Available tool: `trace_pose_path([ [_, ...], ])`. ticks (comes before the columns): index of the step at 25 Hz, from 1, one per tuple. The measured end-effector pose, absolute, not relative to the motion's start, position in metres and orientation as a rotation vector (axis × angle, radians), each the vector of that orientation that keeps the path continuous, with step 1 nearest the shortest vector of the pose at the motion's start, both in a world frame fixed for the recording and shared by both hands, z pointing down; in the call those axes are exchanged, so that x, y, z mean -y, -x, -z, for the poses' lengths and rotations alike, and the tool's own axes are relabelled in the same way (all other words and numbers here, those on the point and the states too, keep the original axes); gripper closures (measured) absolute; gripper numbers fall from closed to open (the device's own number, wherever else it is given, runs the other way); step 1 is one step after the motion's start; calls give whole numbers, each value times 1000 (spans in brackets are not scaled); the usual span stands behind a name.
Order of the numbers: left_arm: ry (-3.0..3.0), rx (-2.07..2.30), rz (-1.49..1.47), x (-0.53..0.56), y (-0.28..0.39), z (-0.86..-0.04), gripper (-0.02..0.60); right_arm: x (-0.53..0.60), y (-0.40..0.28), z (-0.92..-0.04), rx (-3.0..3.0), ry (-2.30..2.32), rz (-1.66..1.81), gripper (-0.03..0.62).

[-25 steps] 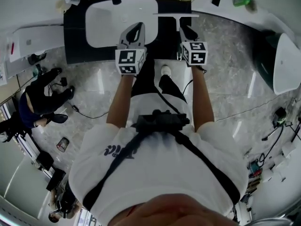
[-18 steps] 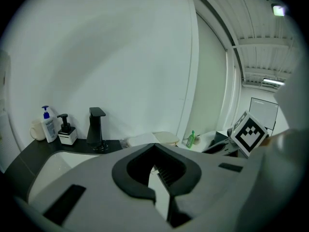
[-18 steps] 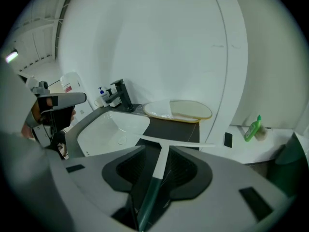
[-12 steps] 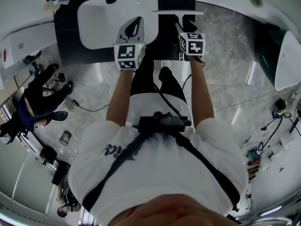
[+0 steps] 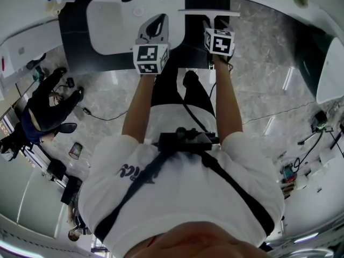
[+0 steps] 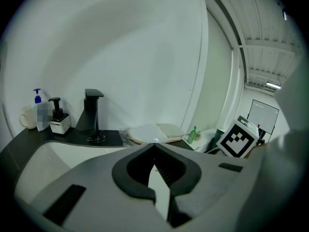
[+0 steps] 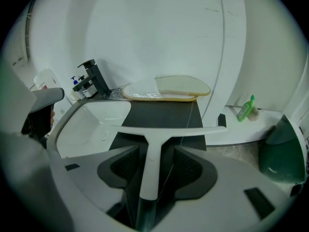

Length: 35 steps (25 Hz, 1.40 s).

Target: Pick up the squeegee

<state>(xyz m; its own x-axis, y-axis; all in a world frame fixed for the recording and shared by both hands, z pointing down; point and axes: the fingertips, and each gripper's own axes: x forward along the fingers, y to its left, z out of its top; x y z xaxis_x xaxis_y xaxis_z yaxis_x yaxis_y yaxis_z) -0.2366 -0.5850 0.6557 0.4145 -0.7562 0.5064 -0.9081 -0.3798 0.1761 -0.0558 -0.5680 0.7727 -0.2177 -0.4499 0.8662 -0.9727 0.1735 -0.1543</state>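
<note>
1. On the dark table, just to the right of the white sink, the squeegee appears to lie flat. Its long blade runs crosswise on the far side, and its handle points back toward the person.
2. It is a white, one-piece, T-shaped tool. It looks like light, stiff plastic that should lift without bending, though the smooth handle may slip or swivel in a loose hold. The blade's thin edge is probably the soft part and is best left untouched.
3. The handle is the best place to grip, part-way along and close enough to the blade that the wide head does not tip the tool forward.
4. The right hand-held gripper sits astride that handle. Its jaws have just been opening and now stand wide. The handle is between the ribbed pads, but neither pad presses on it, so the gripper holds nothing.
5. The left hand-held gripper hangs over the sink with its jaw tips together and nothing between them.
6. Further out, a black faucet stands at the back of the sink. A pale wrapped board lies across the rear of the table. A green bottle sits on the white ledge to the right, well apart from the squeegee.
7. Lifting looks likely to need only a firm, square squeeze on the handle.
</note>
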Motion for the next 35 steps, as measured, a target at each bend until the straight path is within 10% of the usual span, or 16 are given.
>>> trace_pose_path([
  [11, -2227, 1418, -483, 580, 238, -660, 570, 567, 56, -772, 1728, -1422, -934, 499],
  [35, -2318, 1630, -303, 559, 234, -534, 571, 582, 67, -584, 2114, -1638, -713, 503],
])
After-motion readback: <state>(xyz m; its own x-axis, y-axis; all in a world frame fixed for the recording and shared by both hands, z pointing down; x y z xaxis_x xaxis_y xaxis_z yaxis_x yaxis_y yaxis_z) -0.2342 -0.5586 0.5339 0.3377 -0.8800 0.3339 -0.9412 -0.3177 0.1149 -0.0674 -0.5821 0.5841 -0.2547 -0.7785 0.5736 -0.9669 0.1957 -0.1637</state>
